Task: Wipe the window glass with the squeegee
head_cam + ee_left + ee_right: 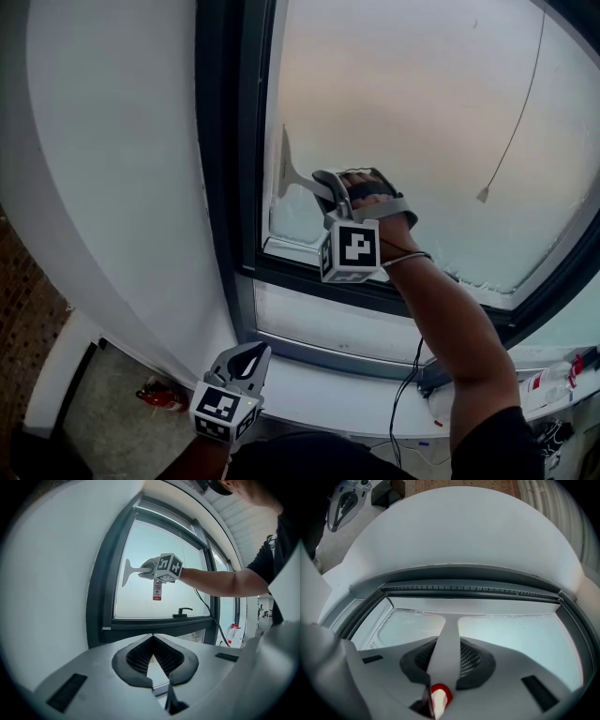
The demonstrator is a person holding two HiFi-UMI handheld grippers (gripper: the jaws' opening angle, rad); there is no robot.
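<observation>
Light-grey squeegee, dark window frame, white wall.

A white wall flanks the dark window frame above a pale sill.

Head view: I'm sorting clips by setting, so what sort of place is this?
Probably an indoor room, beside a window: dark window frame, pale hazy window glass, white sill below, plain white wall alongside. The kind of building is unclear.
</observation>
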